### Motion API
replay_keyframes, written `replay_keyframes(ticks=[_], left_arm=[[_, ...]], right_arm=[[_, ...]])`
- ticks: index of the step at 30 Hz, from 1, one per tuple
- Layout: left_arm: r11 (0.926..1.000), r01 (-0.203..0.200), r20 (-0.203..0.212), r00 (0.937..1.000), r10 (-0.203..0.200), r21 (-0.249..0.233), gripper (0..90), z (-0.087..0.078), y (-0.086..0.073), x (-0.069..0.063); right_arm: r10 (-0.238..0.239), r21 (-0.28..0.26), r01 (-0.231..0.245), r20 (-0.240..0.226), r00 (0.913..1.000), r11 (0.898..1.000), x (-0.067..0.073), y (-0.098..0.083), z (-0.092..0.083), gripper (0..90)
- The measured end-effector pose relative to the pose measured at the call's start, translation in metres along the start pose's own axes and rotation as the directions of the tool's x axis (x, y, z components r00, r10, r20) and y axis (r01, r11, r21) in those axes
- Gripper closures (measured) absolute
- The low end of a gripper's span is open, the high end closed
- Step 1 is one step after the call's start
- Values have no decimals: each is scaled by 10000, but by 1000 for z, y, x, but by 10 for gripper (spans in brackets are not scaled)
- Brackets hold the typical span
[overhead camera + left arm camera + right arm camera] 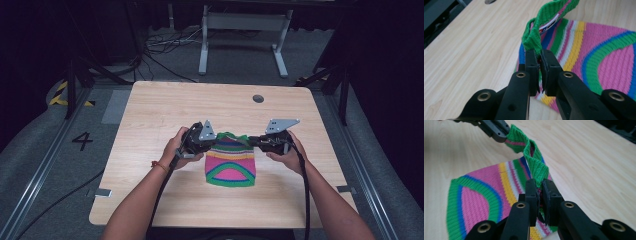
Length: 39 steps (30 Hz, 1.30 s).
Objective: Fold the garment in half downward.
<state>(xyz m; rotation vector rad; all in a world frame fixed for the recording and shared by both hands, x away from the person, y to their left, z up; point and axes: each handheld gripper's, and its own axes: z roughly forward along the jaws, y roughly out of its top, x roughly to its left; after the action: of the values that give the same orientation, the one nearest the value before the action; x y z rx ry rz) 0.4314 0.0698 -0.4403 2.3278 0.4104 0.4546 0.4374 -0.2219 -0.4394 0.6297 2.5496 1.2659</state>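
- Pale wood-grain worktop (150, 150) is seen on grey carpet, with a round hole (258, 98) near its far edge.
- A striped knitted piece (231, 167), pink, green, blue and yellow, lies flat around the middle of the worktop, nearer the front edge.
- Its green ribbed band (534, 37) is lifted off the wood at the far end.
- The left gripper (540, 56) is pressed together on one end of that band.
- The right gripper (541, 185) is pinched on the other end.
- A small label (548, 25), possibly printed, is glimpsed inside the band.
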Motion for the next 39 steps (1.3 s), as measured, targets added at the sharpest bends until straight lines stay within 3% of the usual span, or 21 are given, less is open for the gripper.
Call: replay_keyframes(ticks=[4, 11, 20, 27, 32, 34, 36, 38, 39], left_arm=[[10000, -31, 159, 9999, 30, 51, 853, -4, -8, -6], [9978, -651, 518, 9966, 644, 127, 892, -8, -13, -24], [9955, -946, 1078, 9897, 937, 37, 899, -12, -18, -36], [9914, -1306, 1364, 9822, 1292, 19, 900, -27, -21, -52], [9866, -1621, 1720, 9725, 1568, 176, 900, -35, -26, -65], [9855, -1679, 1522, 9750, 1620, 264, 900, -35, -27, -66], [9896, -1426, 1325, 9814, 1390, 179, 891, -32, -28, -62], [9918, -1270, 1155, 9855, 1246, 142, 728, -25, -26, -56], [9921, -1245, 1254, 9846, 1219, 134, 718, -21, -25, -54]], right_arm=[[-212, 216, 217, -222, 9995, 9995, 11, -4, -3, 839], [-574, 515, 608, -643, 9963, 9968, 29, -12, -5, 838], [-960, 689, 1034, -1021, 9901, 9923, 47, -17, -11, 837], [-1241, 810, 1335, -1117, 9860, 9877, 59, -24, -16, 831], [-1253, 938, 1387, -1363, 9827, 9859, 71, -30, -20, 819], [-1249, 1047, 1422, -1563, 9798, 9843, 75, -33, -20, 785], [-1297, 1226, 1482, -1475, 9805, 9813, 80, -37, -20, 763], [-1239, 1131, 1378, -1224, 9847, 9840, 84, -38, -20, 699], [-1203, 1069, 1315, -1049, 9872, 9855, 85, -38, -20, 704]])
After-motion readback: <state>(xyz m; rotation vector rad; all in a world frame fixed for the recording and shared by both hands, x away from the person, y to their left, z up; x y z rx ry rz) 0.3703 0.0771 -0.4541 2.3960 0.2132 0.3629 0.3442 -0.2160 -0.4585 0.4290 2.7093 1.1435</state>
